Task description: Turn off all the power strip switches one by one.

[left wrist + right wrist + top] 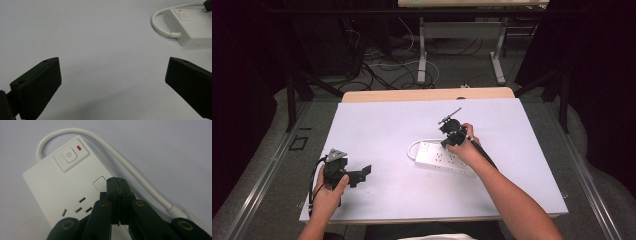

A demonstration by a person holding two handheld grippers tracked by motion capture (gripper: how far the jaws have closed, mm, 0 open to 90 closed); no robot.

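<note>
A white power strip (438,159) lies flat near the middle of the white table, its white cable (412,146) looping off the left end. In the right gripper view the power strip (57,185) shows a square power button (69,155), a small red light (79,148) and a socket. My right gripper (117,181) is shut with nothing between its jaws, tips just over the strip's top face beside the button. In the high view the right gripper (446,144) sits over the strip's left end. My left gripper (362,176) stands open at the near left, far from the strip (195,27).
The white tabletop (387,125) has bare room all around the strip. Its near edge (427,218) is close to the person's arms. Beyond the far edge there are loose floor cables (382,70) and another table's legs (422,50).
</note>
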